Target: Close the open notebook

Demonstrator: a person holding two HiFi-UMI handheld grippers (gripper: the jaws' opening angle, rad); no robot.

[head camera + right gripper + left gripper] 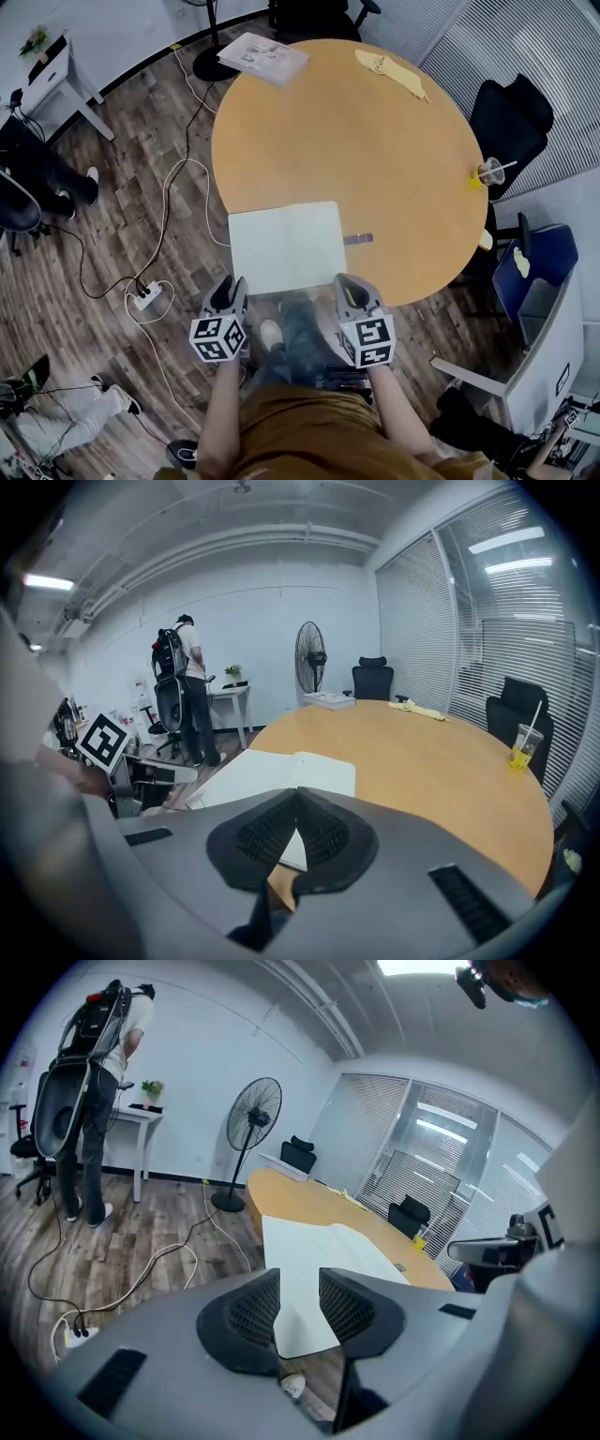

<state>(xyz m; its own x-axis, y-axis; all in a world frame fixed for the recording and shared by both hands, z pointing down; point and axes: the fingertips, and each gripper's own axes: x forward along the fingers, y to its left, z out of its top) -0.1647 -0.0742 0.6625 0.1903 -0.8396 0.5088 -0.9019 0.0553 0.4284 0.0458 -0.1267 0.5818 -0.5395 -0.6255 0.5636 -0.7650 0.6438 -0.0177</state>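
Head view: open notebook (pixel 286 246) lying flat at the near edge of the round table (pixel 375 141), its near left corner overhanging the rim. Left gripper (pixel 228 286) sits near that corner, jaws apart and empty. Right gripper (pixel 352 284) sits near the notebook's near right corner, jaws closed together on nothing.

Pretty clearly an office, the meeting-corner kind. Big round wooden worktop (pixel 375 141) with black swivel chairs (pixel 511 117) around it, slatted blinds (pixel 487 621) along glass partitions, strip lights (pixel 47 581) on a bare ceiling. There's a pedestal fan (pixel 255 1119) by the white wall, a small white desk (pixel 56 80) with a potted plant (pixel 36 39), and a power strip (pixel 147 296) with cables trailing over the wood-look floor (pixel 112 150). A notebook (pixel 286 246), papers (pixel 264 56) and a cup with a straw (pixel 489 172) sit on the worktop.
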